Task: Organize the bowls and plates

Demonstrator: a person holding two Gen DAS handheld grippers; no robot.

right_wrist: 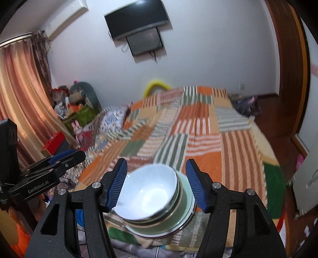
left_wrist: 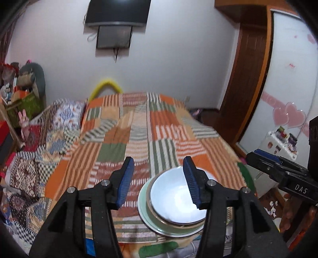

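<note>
A white bowl (left_wrist: 176, 200) sits on top of a stack of green bowls and plates (left_wrist: 145, 212) near the front edge of the bed. My left gripper (left_wrist: 159, 184) is open and empty, above and just left of the stack. In the right wrist view the white bowl (right_wrist: 149, 194) and the green stack (right_wrist: 182, 212) lie between the fingers of my right gripper (right_wrist: 157, 186), which is open with both pads apart from the dishes. The right gripper also shows in the left wrist view (left_wrist: 278, 170), and the left gripper in the right wrist view (right_wrist: 49, 168).
The dishes rest on a bed with an orange, green and white striped patchwork cover (left_wrist: 135, 139). A wooden wardrobe (left_wrist: 246, 79) stands at the right. Boxes and toys (left_wrist: 21, 95) crowd the left side. A television (left_wrist: 117, 12) hangs on the far wall.
</note>
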